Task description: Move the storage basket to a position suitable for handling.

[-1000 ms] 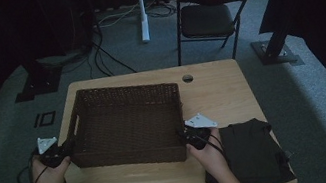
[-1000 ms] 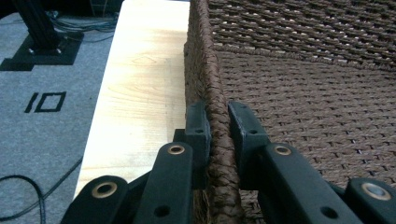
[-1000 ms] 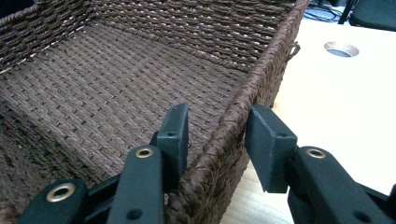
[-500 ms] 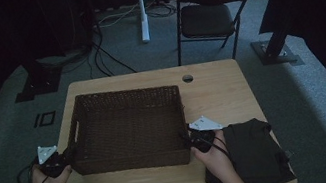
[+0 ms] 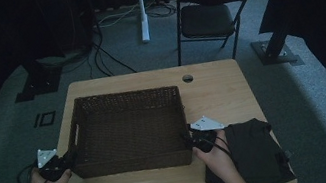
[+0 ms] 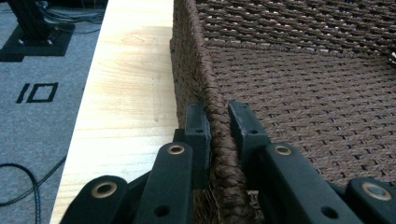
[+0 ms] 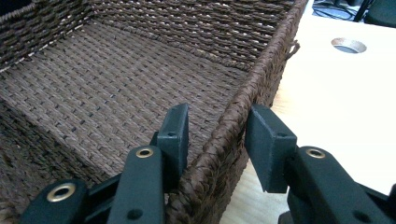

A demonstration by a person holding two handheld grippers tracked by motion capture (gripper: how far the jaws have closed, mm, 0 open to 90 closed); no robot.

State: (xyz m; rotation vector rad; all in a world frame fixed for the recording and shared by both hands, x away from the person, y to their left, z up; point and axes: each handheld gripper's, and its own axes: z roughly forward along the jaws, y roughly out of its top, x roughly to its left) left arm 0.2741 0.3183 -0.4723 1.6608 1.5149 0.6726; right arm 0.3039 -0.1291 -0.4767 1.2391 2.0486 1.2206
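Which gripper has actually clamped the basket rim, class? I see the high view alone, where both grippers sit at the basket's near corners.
Observer: The left gripper is shut on the basket; both jaws press against its braided rim.
Operator: And the other one?
Observer: The right gripper straddles the rim but is open. Its outer jaw, on the table side, stands clear of the weave.

The basket (image 5: 129, 128) is dark brown, woven in a tight criss-cross with a braided rim. The surface (image 5: 217, 92) is pale wood grain. Both claws, left (image 6: 217, 123) and right (image 7: 217, 128), are black with brass-coloured rivets. At 4 o'clock lies a dark charcoal cloth (image 5: 256, 154). The floor (image 5: 0, 130) is grey carpet.
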